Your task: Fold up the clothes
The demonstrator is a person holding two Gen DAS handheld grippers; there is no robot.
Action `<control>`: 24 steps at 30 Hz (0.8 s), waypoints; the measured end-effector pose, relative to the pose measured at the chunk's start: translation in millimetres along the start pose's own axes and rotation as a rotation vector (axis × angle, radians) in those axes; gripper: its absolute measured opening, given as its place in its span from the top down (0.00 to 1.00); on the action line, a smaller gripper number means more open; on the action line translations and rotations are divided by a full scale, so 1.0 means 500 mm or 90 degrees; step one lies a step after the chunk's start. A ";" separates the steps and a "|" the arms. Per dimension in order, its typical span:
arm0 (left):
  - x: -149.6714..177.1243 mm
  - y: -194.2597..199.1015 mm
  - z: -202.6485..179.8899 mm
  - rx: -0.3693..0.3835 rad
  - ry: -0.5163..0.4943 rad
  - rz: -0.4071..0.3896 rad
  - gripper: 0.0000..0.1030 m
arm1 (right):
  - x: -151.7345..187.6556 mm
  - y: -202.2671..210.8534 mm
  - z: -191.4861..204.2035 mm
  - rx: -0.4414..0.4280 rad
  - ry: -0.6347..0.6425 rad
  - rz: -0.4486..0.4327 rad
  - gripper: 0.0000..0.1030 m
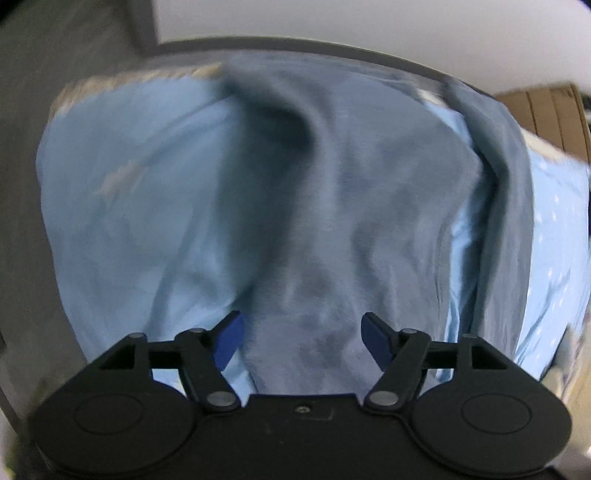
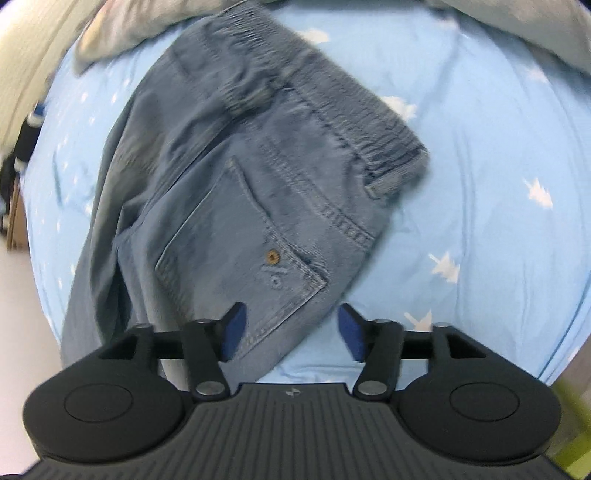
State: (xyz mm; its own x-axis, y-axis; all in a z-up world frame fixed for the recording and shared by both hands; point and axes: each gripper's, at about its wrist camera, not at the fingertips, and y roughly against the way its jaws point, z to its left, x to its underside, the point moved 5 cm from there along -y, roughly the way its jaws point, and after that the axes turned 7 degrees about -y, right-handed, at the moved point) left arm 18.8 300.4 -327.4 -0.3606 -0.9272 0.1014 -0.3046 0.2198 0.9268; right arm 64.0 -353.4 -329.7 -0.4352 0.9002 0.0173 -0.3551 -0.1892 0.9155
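Observation:
A pair of blue-grey denim trousers lies on a light blue bed sheet. In the right wrist view I see the waist end [image 2: 258, 166] with its elastic waistband and a back pocket with a brass button. My right gripper [image 2: 291, 332] is open just above the pocket corner, holding nothing. In the left wrist view a long trouser leg [image 1: 314, 221] runs away from me, rumpled, and a second leg [image 1: 506, 192] lies at the right. My left gripper [image 1: 303, 339] is open over the near end of the leg, jaws either side of the cloth.
The bed sheet [image 2: 480, 184] has white star prints. A grey rumpled blanket [image 2: 535, 33] lies at the far edge of the bed. A cardboard box [image 1: 546, 114] stands beyond the bed at right. A dark bed frame rim [image 1: 295, 48] and white wall lie beyond.

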 end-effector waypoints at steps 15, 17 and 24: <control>-0.070 -0.058 -0.026 0.053 -0.019 -0.060 0.65 | -0.037 -0.093 -0.112 -0.063 -0.213 -0.071 0.26; -0.069 -0.064 -0.041 0.042 -0.035 -0.059 0.75 | -0.052 -0.095 -0.098 -0.083 -0.216 -0.091 0.27; -0.089 -0.010 -0.095 0.057 -0.046 -0.094 0.99 | -0.084 -0.067 -0.055 -0.055 -0.189 -0.132 0.85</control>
State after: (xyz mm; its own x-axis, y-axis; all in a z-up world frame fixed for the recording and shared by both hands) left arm 78.5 326.1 -319.3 -0.3668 -0.9281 -0.0631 -0.4356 0.1115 0.8932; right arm 71.5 -395.9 -372.0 -0.0927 0.9950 -0.0383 -0.4841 -0.0114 0.8749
